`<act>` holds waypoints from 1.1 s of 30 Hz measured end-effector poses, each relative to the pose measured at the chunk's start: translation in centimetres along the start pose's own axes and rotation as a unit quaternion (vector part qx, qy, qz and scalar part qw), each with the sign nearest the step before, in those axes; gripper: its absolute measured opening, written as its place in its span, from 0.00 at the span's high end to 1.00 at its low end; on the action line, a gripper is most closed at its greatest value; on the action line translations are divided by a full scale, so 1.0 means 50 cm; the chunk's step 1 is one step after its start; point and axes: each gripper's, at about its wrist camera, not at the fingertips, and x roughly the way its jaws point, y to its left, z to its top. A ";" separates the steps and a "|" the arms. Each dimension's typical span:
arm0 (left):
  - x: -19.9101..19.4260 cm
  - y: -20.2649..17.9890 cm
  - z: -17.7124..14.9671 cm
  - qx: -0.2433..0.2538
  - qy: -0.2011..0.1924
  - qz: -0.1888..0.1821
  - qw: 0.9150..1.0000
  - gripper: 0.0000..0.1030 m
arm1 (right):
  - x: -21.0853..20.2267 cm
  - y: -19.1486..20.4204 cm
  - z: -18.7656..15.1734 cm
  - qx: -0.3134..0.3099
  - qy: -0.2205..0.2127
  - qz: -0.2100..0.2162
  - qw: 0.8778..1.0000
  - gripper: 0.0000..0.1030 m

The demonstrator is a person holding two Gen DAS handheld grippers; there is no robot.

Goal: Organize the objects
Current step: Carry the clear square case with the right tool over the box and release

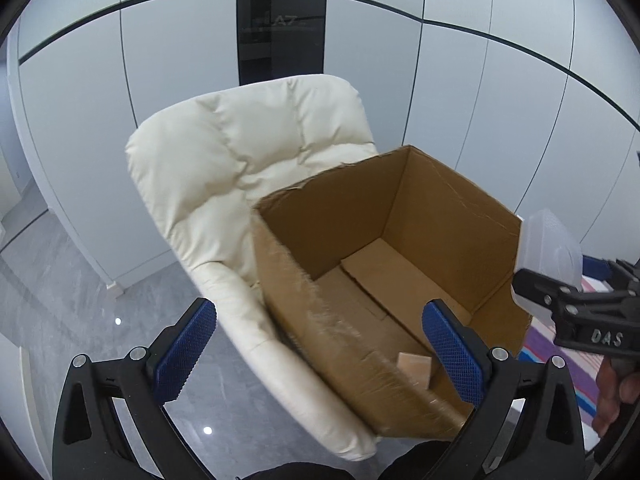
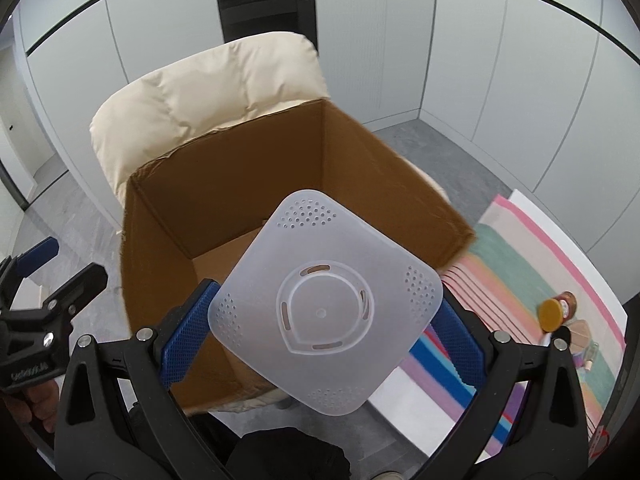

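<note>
An open cardboard box (image 1: 384,280) of plain brown corrugated board, its torn rim ragged and its outer wall wrapped in glossy clear tape, sat on the seat of a cream padded chair (image 1: 224,168) whose quilted, puffy back rose behind the box. On the box's flat floor, close to its near wall, lay a small pale tan block (image 1: 415,369) with squared edges. The left gripper (image 1: 320,356) hung in front of the box's near corner with its blue, diamond-textured fingers (image 1: 184,350) spread wide and nothing between them. The right gripper (image 2: 324,332) was above the near rim of the box, its fingers (image 2: 185,340) pressed against opposite edges of a translucent white plastic lid (image 2: 326,308): a thin, rounded square with clusters of small holes at each corner and a raised ring with slots at its centre. From the left wrist view the same lid stood edge-on just beyond the box's right wall. To the right of the box, a striped cloth (image 2: 516,276) in pastel and bright bands covered a white desk (image 2: 404,404); on it lay a small brown jar with a yellow cap (image 2: 554,312), and beside it some smaller items, too blurred to identify with confidence.
</note>
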 end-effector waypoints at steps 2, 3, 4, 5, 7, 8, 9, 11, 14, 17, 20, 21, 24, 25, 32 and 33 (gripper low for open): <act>-0.005 0.011 -0.004 0.003 -0.002 0.002 1.000 0.00 | 0.008 0.018 0.007 -0.005 0.000 0.003 1.000 0.00; -0.006 0.017 -0.006 0.004 -0.001 0.004 1.000 0.00 | 0.013 0.027 0.010 -0.007 0.001 0.006 1.000 0.00; -0.006 0.023 -0.009 0.005 0.001 0.005 1.000 0.00 | 0.018 0.036 0.014 -0.008 0.002 0.008 1.000 0.00; -0.006 0.030 -0.011 0.004 0.004 0.006 1.000 0.00 | 0.024 0.044 0.016 -0.010 0.004 0.010 1.000 0.00; -0.008 0.042 -0.016 -0.001 0.009 0.009 1.000 0.00 | 0.036 0.062 0.019 -0.015 0.009 0.013 1.000 0.00; -0.011 0.049 -0.017 -0.005 0.009 0.011 1.000 0.00 | 0.041 0.070 0.020 -0.015 0.011 0.013 1.000 0.00; -0.012 0.054 -0.018 -0.007 0.009 0.012 1.000 0.00 | 0.046 0.077 0.022 -0.016 0.013 0.015 1.000 0.00; -0.014 0.063 -0.020 -0.008 0.008 0.017 1.000 0.00 | 0.051 0.086 0.025 -0.016 0.014 0.016 1.000 0.00; -0.015 0.071 -0.022 -0.010 0.008 0.021 1.000 0.00 | 0.059 0.094 0.029 -0.013 0.022 0.014 1.000 0.00; -0.016 0.071 -0.020 -0.010 0.007 0.022 1.000 0.00 | 0.061 0.092 0.028 -0.004 0.028 0.016 0.999 0.00; -0.014 0.068 -0.020 -0.009 0.008 0.022 1.000 0.00 | 0.061 0.089 0.027 -0.005 0.031 0.012 0.999 0.00; -0.013 0.066 -0.020 -0.008 0.009 0.022 1.000 0.00 | 0.060 0.089 0.026 -0.007 0.029 0.006 1.000 0.00; -0.009 0.058 -0.017 -0.007 0.009 0.020 1.000 0.00 | 0.058 0.088 0.025 -0.014 0.026 0.003 1.000 0.00; -0.009 0.054 -0.016 -0.006 0.009 0.020 1.000 0.00 | 0.057 0.086 0.023 -0.015 0.026 0.001 1.000 0.00; 0.001 0.023 -0.009 0.000 0.011 0.012 1.000 0.00 | 0.046 0.061 0.016 -0.014 0.021 -0.010 1.000 0.00; 0.003 0.018 -0.008 0.001 0.011 0.010 1.000 0.00 | 0.045 0.053 0.015 -0.011 0.021 -0.011 1.000 0.00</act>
